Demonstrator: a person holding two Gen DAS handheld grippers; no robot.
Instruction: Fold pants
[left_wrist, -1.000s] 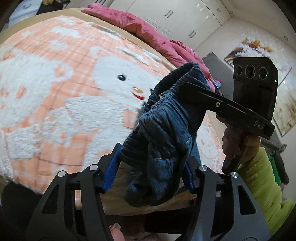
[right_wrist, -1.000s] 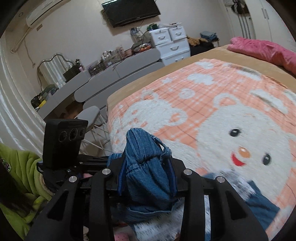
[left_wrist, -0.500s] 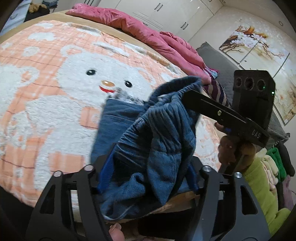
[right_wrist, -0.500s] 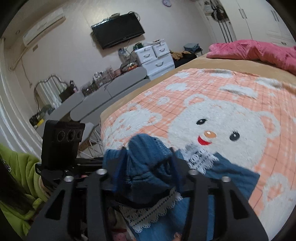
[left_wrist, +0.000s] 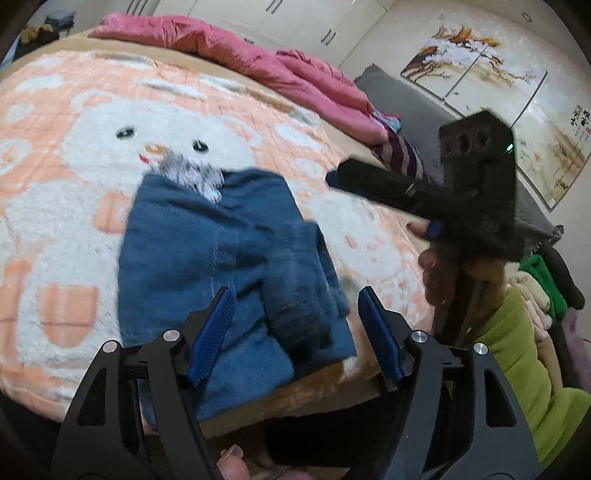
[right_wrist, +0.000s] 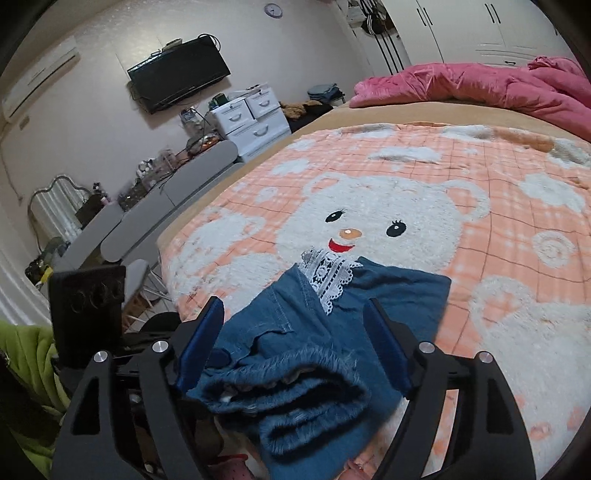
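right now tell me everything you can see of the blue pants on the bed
The blue pants look like soft denim, with a white lace trim at the far end, near the bear's mouth, and a frayed, fuzzy hem nearest the camera. They lie folded over on the peach bear blanket, close to the bed's near edge. They sit between the blue pads of both tongs, left and right, whose jaws are opening; no pad presses on the fabric.
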